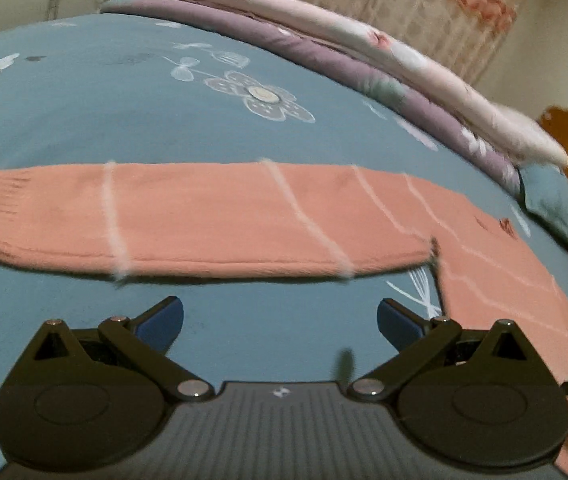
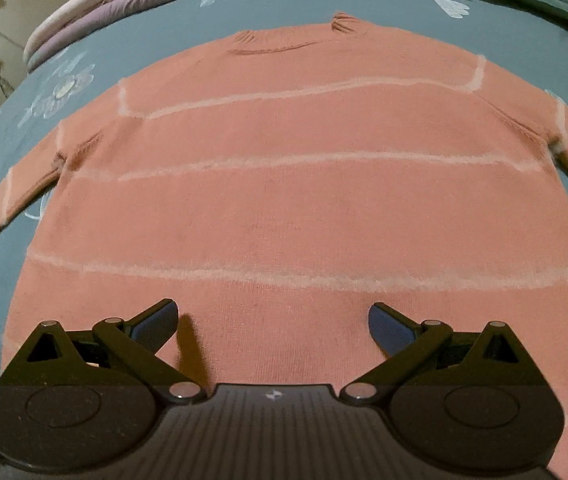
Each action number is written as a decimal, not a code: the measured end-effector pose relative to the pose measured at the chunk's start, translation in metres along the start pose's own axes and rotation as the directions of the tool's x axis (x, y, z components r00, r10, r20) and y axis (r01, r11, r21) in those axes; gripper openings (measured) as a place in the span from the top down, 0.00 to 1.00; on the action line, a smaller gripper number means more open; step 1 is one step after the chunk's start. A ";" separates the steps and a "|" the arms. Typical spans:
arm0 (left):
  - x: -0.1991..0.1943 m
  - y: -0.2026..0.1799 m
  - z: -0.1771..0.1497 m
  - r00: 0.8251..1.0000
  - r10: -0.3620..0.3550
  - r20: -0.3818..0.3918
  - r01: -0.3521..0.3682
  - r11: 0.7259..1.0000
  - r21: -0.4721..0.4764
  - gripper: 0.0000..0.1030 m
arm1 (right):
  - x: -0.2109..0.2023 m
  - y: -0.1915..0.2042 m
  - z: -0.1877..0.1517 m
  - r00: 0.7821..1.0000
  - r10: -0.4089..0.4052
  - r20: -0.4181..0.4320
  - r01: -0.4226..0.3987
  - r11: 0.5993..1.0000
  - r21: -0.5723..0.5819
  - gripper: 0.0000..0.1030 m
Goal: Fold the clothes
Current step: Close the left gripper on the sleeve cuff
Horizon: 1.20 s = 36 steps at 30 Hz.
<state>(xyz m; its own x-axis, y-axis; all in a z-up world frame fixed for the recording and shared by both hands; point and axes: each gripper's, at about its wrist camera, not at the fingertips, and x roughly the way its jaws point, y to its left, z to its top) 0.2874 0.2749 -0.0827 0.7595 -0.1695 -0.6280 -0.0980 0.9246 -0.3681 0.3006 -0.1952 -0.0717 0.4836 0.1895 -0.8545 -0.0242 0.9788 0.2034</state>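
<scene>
Sweater (image 2: pixel 292 208) flat on bedsheet (image 1: pixel 84 120); quilts (image 1: pixel 324 40) beyond.

Left gripper (image 1: pixel 280 320) and right gripper (image 2: pixel 273 322) both gape wide, holding nothing.

The left hand-held gripper (image 1: pixel 280 322) has a dark grey body with fine ribs running along it and a small white mark near its front edge. On each side of this mark sits a round black housing with a shallow oval disc pressed in its top. From each housing a black link arm goes forward, fixed with silver round pins. The fingers (image 1: pixel 164 322) are black with dark blue pads on the inner faces.

The right hand-held gripper (image 2: pixel 274 320) looks the same: ribbed grey body, white mark, black round housings, silver pins, and blue-padded fingers (image 2: pixel 156 322).
</scene>
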 end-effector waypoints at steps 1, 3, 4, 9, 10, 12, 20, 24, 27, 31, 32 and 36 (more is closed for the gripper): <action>0.000 0.002 -0.001 1.000 -0.004 0.012 0.005 1.000 -0.010 0.01 | 0.001 0.001 0.001 1.000 -0.002 -0.003 0.002 1.000 0.003 0.00; 0.001 0.005 0.001 1.000 -0.016 0.021 0.017 0.998 -0.052 0.01 | 0.001 0.002 0.002 1.000 -0.008 -0.008 0.008 1.000 0.017 0.00; 0.001 0.007 0.003 1.000 -0.024 0.020 0.025 0.996 -0.082 0.01 | 0.001 0.002 0.003 1.000 -0.009 -0.009 0.010 1.000 0.023 0.00; 0.006 0.017 0.011 0.999 -0.046 0.010 0.047 0.983 -0.176 0.01 | 0.000 0.002 -0.001 1.000 -0.007 -0.005 0.007 1.000 0.029 0.00; 0.008 0.017 0.012 0.999 -0.042 0.010 0.043 0.985 -0.168 0.01 | 0.000 0.002 -0.002 1.000 -0.007 -0.004 0.007 1.000 0.029 0.00; 0.011 0.014 0.012 1.000 -0.025 0.012 0.026 0.990 -0.135 0.01 | 0.000 0.003 -0.002 1.000 -0.011 -0.005 0.011 1.000 0.018 0.00; 0.006 0.022 0.012 0.995 0.083 0.061 -0.076 0.992 -0.100 0.01 | -0.005 0.000 -0.006 1.000 -0.018 -0.003 0.017 1.000 -0.008 0.00; 0.007 0.037 0.017 0.988 0.122 0.095 -0.112 0.988 -0.103 0.01 | -0.004 0.000 -0.006 1.000 -0.017 -0.003 0.017 1.000 -0.009 0.00; 0.017 0.039 0.023 0.982 0.130 0.134 -0.115 0.987 -0.111 0.01 | -0.003 0.003 -0.005 0.999 -0.031 -0.008 0.031 0.999 -0.028 0.00; 0.032 0.040 0.030 0.972 0.138 0.188 -0.118 0.986 -0.116 0.01 | -0.001 0.008 -0.005 0.998 -0.054 -0.017 0.052 0.997 -0.061 0.00; 0.034 0.040 0.033 0.971 0.141 0.194 -0.118 0.985 -0.126 0.01 | -0.001 0.009 -0.005 0.998 -0.057 -0.019 0.056 0.996 -0.065 0.00; 0.038 0.040 0.037 0.969 0.145 0.198 -0.114 0.980 -0.161 0.01 | -0.003 0.007 -0.006 0.998 -0.053 -0.016 0.052 0.997 -0.055 0.00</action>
<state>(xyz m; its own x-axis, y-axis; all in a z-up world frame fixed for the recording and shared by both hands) 0.3363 0.3185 -0.0960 0.8492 0.0376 -0.5267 -0.2866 0.8706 -0.3998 0.2935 -0.1885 -0.0705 0.4701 0.1386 -0.8717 -0.0473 0.9901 0.1319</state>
